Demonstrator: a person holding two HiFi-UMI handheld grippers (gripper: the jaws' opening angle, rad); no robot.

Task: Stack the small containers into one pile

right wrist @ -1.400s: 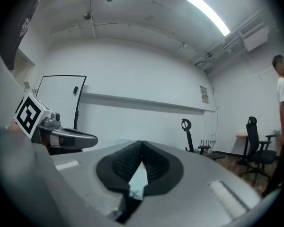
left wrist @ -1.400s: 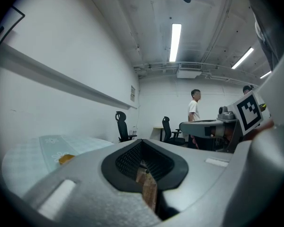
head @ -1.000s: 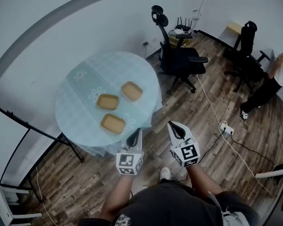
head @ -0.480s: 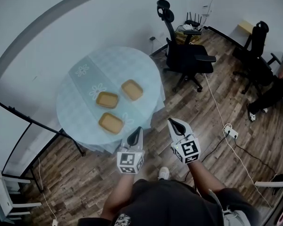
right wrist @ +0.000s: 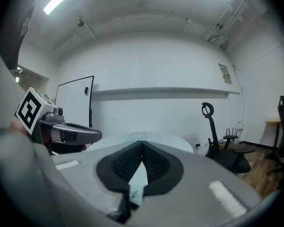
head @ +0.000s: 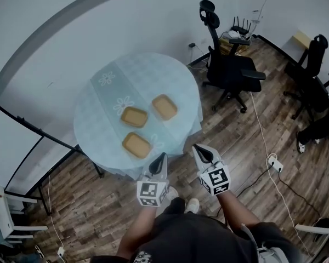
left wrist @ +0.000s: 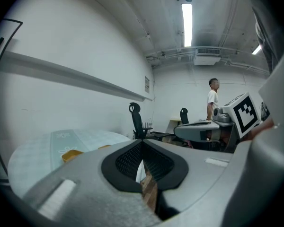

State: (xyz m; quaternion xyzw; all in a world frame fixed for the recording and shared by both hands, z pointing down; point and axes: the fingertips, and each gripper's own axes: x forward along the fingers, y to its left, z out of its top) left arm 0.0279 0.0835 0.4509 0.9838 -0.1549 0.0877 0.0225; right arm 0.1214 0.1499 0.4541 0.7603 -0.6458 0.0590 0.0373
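Three small tan containers lie apart on a round table point(head: 98, 125) with a pale blue cloth: one nearest me point(head: 136, 145), one in the middle point(head: 134, 116), one to the right point(head: 164, 107). My left gripper point(head: 160, 159) hovers off the table's near edge, jaws shut and empty. Beside it, my right gripper point(head: 200, 152) is also shut with nothing held. In the left gripper view the table point(left wrist: 38, 150) and a container point(left wrist: 72, 153) show at lower left. The right gripper view looks over the table point(right wrist: 146, 138).
A black office chair point(head: 230, 70) stands right of the table. A second chair point(head: 312, 75) and a person's leg point(head: 318, 130) are at far right. Cables and a power strip point(head: 274, 163) lie on the wood floor. A person point(left wrist: 212, 91) stands far off in the left gripper view.
The head view has shifted, so the table and chairs sit further right in the frame. Both grippers stay shut, side by side at the table's near edge.
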